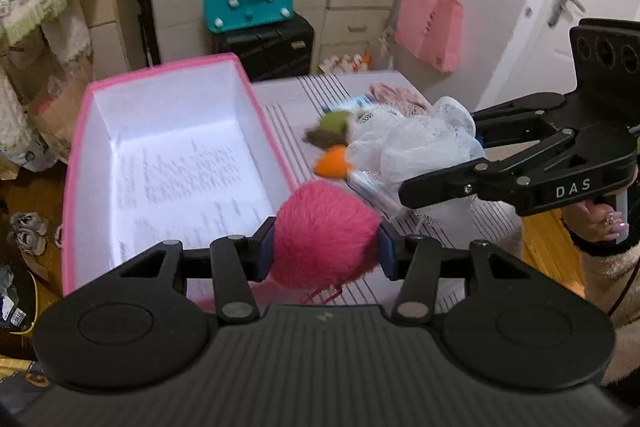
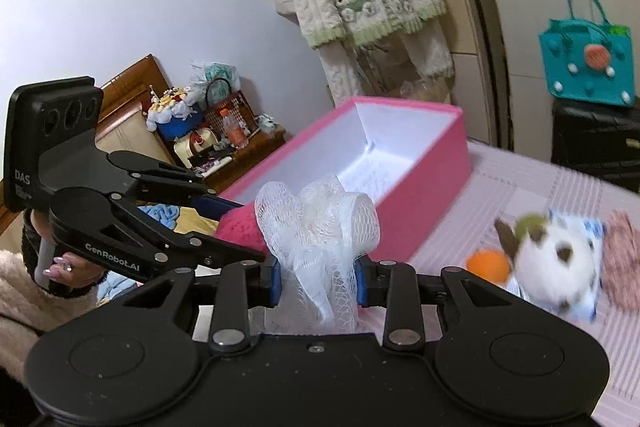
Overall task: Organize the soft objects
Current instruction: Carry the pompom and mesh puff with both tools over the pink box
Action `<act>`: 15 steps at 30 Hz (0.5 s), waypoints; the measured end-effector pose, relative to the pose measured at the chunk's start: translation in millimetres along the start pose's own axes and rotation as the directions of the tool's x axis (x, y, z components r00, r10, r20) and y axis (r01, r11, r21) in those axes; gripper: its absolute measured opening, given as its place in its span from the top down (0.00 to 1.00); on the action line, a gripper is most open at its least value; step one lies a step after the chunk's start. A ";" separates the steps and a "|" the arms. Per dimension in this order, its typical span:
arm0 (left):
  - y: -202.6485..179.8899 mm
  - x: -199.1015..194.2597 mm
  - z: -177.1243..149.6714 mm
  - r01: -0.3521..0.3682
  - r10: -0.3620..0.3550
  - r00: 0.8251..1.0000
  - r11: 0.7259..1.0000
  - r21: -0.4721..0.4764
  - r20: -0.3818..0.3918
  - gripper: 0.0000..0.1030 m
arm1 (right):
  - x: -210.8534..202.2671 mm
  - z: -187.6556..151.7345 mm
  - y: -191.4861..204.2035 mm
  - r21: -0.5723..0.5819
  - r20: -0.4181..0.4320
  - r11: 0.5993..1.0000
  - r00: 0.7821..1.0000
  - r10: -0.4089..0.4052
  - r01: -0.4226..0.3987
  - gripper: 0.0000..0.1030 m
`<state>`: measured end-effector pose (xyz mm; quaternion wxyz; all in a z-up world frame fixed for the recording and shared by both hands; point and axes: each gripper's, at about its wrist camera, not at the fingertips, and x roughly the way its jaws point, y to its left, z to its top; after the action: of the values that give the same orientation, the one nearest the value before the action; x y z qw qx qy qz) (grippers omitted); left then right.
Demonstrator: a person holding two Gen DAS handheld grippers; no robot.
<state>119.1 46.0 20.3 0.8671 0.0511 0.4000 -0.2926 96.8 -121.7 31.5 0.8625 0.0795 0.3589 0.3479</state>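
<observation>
Pink box: printed sheet only (lid off) | left tool pinching pink pompom | right tool pinching mesh pouf

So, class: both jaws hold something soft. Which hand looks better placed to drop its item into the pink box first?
Probably the left. Its jaws grip the pink pompom right beside the pink box wall. The right gripper, shut on the white mesh sponge, sits farther off.

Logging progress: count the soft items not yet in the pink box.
5 seen: pink pompom in left tongs, white mesh pouf in right tongs; spotted plush, orange ball, pinkish knit on the table. Others may hide.
</observation>
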 end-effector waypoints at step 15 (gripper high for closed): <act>108.4 34.5 41.2 -0.156 0.180 0.980 0.960 -0.233 0.087 0.53 | 84.5 120.7 -23.2 -0.058 0.013 0.996 0.998 0.062 -0.061 0.63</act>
<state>223.5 105.9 7.4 0.9092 -0.0293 0.3776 -0.1730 233.1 -69.9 63.0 0.8558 0.0682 0.3397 0.3840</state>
